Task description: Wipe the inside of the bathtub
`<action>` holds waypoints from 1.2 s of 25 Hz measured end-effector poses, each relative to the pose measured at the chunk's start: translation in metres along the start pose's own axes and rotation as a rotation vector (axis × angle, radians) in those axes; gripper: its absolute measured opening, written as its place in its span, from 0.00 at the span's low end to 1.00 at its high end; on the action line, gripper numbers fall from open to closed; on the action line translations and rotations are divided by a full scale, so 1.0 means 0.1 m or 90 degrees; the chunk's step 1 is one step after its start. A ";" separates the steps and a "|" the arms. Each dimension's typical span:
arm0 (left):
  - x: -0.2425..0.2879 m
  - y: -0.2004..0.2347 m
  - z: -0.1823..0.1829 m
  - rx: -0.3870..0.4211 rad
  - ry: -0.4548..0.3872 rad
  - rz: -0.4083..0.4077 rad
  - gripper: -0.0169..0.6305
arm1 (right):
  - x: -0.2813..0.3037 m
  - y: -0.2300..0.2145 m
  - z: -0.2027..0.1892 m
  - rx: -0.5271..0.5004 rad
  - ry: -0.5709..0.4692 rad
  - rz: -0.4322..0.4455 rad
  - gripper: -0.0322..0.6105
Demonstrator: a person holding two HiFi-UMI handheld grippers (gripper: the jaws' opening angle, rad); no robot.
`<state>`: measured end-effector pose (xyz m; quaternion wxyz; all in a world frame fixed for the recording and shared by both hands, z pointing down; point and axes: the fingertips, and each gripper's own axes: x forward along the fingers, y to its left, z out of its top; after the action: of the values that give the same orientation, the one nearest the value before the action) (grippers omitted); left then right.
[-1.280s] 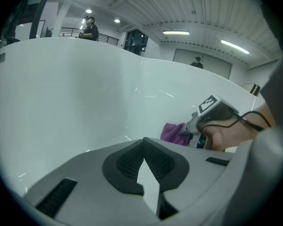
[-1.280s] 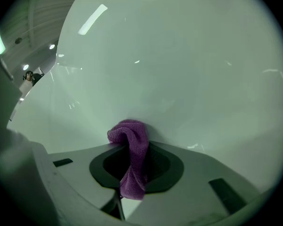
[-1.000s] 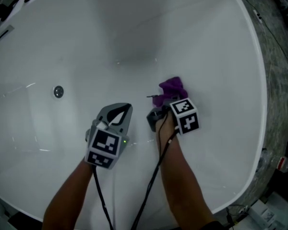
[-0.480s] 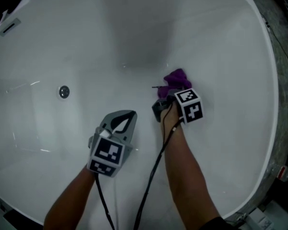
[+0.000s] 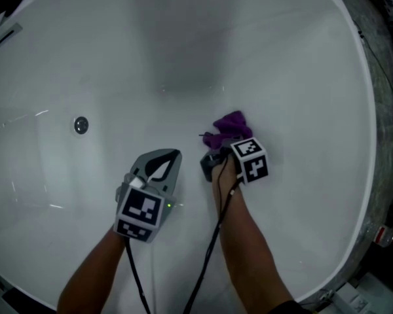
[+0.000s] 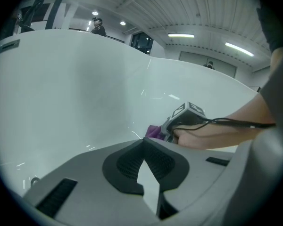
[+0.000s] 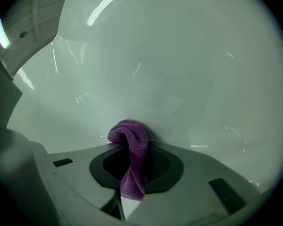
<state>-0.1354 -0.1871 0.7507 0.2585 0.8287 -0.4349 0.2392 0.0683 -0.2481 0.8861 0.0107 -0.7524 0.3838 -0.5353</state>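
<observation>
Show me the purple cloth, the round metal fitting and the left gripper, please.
purple cloth [image 7: 133,160]: right gripper view, on the fold hanging between the jaws.
round metal fitting [image 5: 81,124]: head view, on its middle.
left gripper [image 6: 144,144]: left gripper view, where its closed jaw tips meet.

Large indoor hall: a white bathtub stands under a ribbed ceiling with strip lights.

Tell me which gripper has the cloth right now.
The right gripper: its jaws are shut on the purple cloth, which touches the bathtub wall. The left gripper has its jaws meeting at the tips with nothing between them.
</observation>
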 end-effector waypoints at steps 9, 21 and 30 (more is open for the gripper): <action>0.14 0.11 -0.15 -0.002 0.007 0.017 0.04 | 0.57 0.43 -0.11 -0.002 0.020 0.047 0.16; 0.05 0.28 -0.37 -0.045 0.035 0.041 0.04 | 0.57 0.61 -0.02 0.054 0.008 0.064 0.16; -0.17 -0.14 -0.05 -0.044 0.022 0.005 0.04 | -0.38 -0.43 -0.03 0.163 0.007 -0.045 0.16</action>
<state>-0.1328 -0.1675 0.7409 0.2932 0.8134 -0.4418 0.2393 0.0853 -0.1939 0.8754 0.0858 -0.7548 0.2858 -0.5842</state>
